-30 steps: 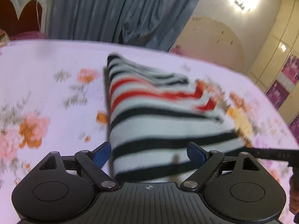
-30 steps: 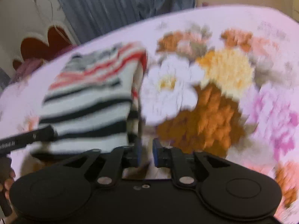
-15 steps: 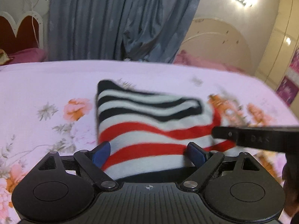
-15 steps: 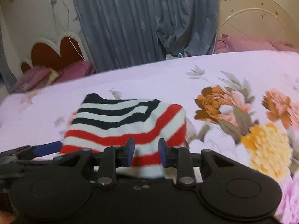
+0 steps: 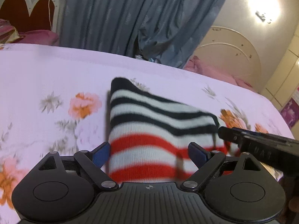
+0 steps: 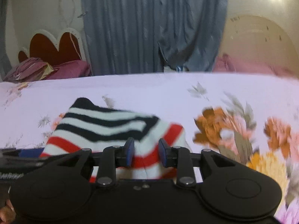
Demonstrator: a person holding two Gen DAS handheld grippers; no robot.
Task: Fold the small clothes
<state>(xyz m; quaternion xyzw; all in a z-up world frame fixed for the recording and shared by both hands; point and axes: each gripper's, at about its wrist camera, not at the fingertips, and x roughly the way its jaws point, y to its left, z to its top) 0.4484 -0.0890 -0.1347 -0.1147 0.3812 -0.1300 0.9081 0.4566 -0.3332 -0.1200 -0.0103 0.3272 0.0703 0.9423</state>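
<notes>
Striped garment point(image 5: 149, 130) is lying folded on a floral bedsheet point(image 5: 46, 78).
Left gripper point(image 5: 149, 154) and right gripper point(image 6: 146, 154) are both hovering at its 6 o'clock edge, jaws apart.

Your left gripper point(image 5: 149, 154) body hides the near edge of the striped garment point(image 5: 149, 130) behind its jaws, so you can't tell where that hem ends. Your right gripper point(image 6: 146, 152) covers the same near edge, and whether its jaws touch the cloth can't be told. The flowers on the bedsheet point(image 6: 233, 134) right of those jaws are smeared by blur. Your right gripper runs off the left view's right edge.
</notes>
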